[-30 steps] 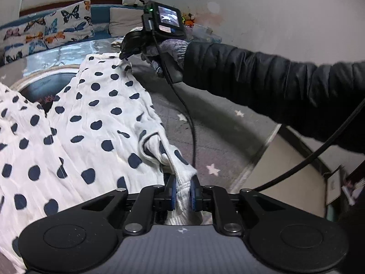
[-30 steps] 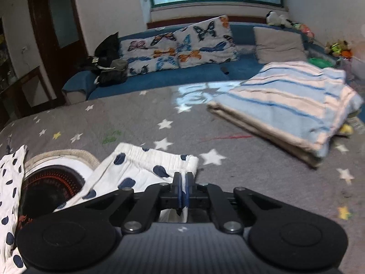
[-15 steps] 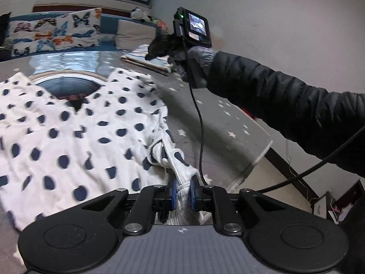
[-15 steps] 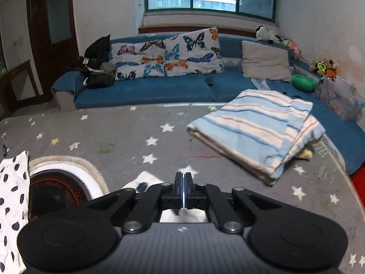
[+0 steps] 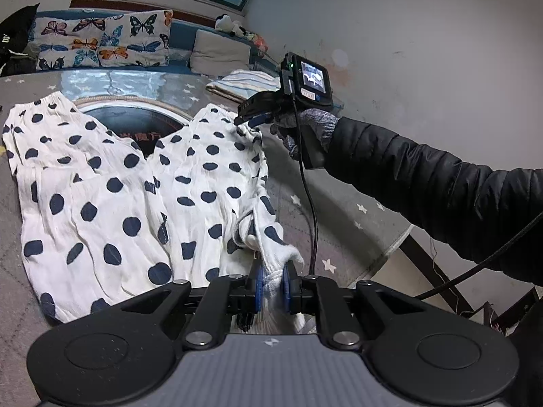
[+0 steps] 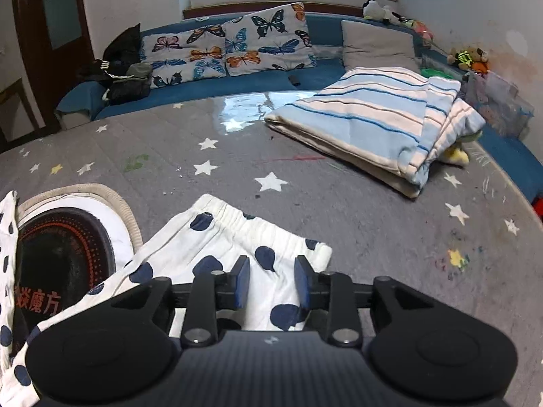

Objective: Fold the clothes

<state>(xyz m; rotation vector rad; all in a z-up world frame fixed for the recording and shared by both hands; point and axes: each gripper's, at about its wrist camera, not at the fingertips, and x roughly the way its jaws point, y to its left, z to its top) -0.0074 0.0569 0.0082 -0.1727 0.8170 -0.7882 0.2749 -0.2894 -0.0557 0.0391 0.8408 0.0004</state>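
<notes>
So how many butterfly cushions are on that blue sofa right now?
2. Both butterfly cushions lean side by side against the sofa back: one on the left, one on the right. A plain grey cushion sits further right.

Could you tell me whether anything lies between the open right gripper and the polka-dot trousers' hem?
Nothing visible does. The right gripper is open directly over the elastic hem of the white navy-dotted cotton trousers, with only that cloth between its fingers. The folded blue-striped blanket lies well beyond.
</notes>
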